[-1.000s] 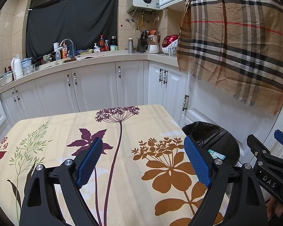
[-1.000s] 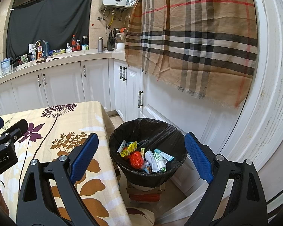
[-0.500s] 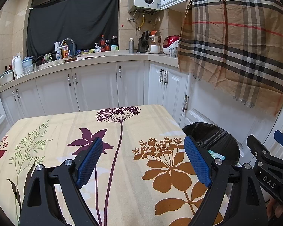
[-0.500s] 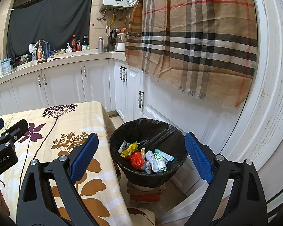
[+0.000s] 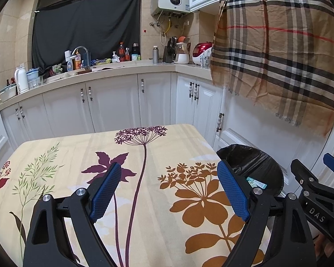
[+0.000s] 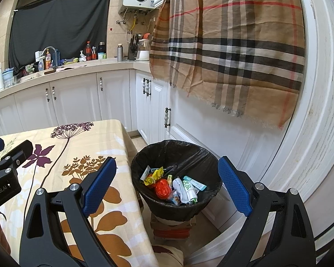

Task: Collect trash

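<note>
A black-lined trash bin [image 6: 178, 153] stands on the floor just right of the table; its rim [image 5: 251, 155] also shows in the left wrist view. Inside lie several wrappers [image 6: 173, 184], yellow, red, white and green. My right gripper [image 6: 167, 187] hovers open above the bin with nothing between its blue pads. Over the floral tablecloth [image 5: 144, 200] my left gripper [image 5: 169, 189] stands open and holds nothing. Each gripper shows at the edge of the other's view: the right gripper [image 5: 322, 191] and the left gripper [image 6: 2, 166].
White kitchen cabinets [image 5: 113, 104] run along the back and the right, with a cluttered countertop [image 5: 100, 66] above. A plaid cloth [image 6: 233, 44] hangs over the right cabinets above the bin. The bin stands on a small stack of boxes [image 6: 171, 229].
</note>
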